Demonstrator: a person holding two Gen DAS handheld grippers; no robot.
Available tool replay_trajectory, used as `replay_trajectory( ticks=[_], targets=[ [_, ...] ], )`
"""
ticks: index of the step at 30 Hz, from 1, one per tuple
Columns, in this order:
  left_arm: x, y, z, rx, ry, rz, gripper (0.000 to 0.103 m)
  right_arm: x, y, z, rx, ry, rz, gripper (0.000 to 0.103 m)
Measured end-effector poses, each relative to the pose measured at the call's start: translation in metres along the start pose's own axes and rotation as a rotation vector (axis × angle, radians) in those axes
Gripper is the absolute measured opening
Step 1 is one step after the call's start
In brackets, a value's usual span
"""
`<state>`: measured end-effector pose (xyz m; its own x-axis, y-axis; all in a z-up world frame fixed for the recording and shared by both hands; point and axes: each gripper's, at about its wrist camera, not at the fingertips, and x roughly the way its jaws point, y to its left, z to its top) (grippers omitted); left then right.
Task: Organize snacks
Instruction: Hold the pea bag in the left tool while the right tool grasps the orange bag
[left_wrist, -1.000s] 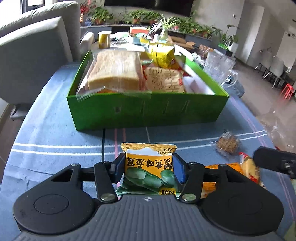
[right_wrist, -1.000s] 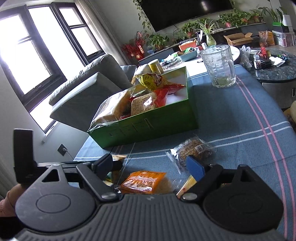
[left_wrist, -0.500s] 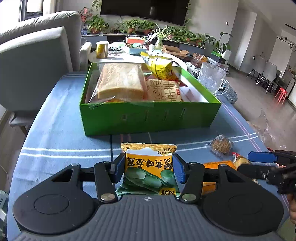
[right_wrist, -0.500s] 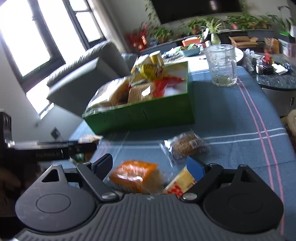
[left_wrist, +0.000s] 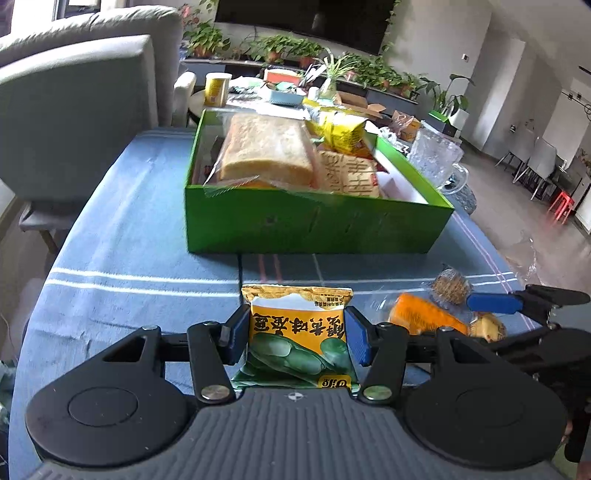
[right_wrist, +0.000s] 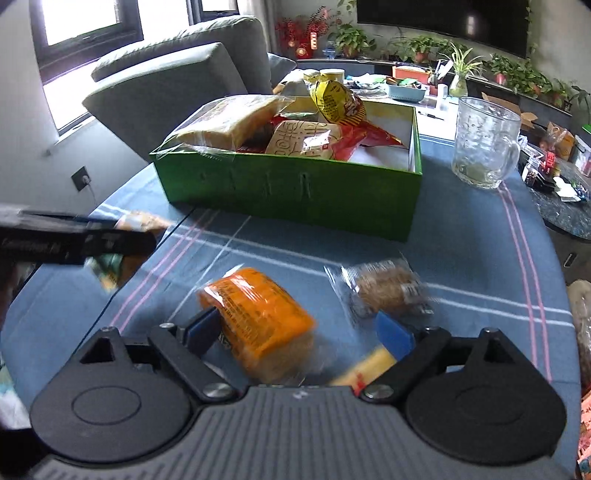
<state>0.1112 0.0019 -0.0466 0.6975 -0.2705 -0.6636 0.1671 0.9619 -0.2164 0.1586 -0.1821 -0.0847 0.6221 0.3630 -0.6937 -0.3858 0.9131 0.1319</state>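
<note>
My left gripper (left_wrist: 295, 338) is shut on a yellow-and-green bean snack packet (left_wrist: 298, 338) and holds it above the blue tablecloth, short of the green box (left_wrist: 314, 221). The box holds a bread loaf (left_wrist: 266, 151), a yellow packet (left_wrist: 341, 131) and other snacks. My right gripper (right_wrist: 299, 332) is open, its fingers on either side of an orange packet (right_wrist: 258, 317); the packet also shows in the left wrist view (left_wrist: 424, 317). A clear-wrapped brown cake (right_wrist: 391, 288) lies just beyond the right finger. A yellow packet (right_wrist: 369, 365) lies under that finger.
A glass mug (right_wrist: 484, 147) stands right of the box. A grey armchair (left_wrist: 74, 110) sits at the table's left. Cluttered tables and plants fill the back. The left gripper appears as a dark bar in the right wrist view (right_wrist: 74, 240).
My left gripper has risen with the bean packet, and the box looks farther. My right gripper has moved forward around the orange packet, which now stands between its open fingers.
</note>
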Motion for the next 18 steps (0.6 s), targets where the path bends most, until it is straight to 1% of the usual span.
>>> replay_trajectory(
  ticks=[2, 5, 13, 18],
  targets=[
    [0.001, 0.004, -0.002, -0.012, 0.006, 0.000, 0.051, 0.005, 0.004, 0.004, 0.017, -0.004, -0.012, 0.079],
    [0.002, 0.009, -0.004, -0.024, 0.011, 0.000, 0.051, 0.008, 0.009, 0.008, 0.034, -0.004, 0.007, 0.079],
    [0.003, 0.014, -0.009, -0.041, 0.021, -0.014, 0.051, 0.017, 0.019, 0.013, 0.022, 0.015, 0.012, 0.079],
    [0.002, 0.018, -0.009, -0.048, 0.014, -0.015, 0.051, 0.025, 0.022, 0.012, 0.042, 0.056, 0.028, 0.079]
  ],
)
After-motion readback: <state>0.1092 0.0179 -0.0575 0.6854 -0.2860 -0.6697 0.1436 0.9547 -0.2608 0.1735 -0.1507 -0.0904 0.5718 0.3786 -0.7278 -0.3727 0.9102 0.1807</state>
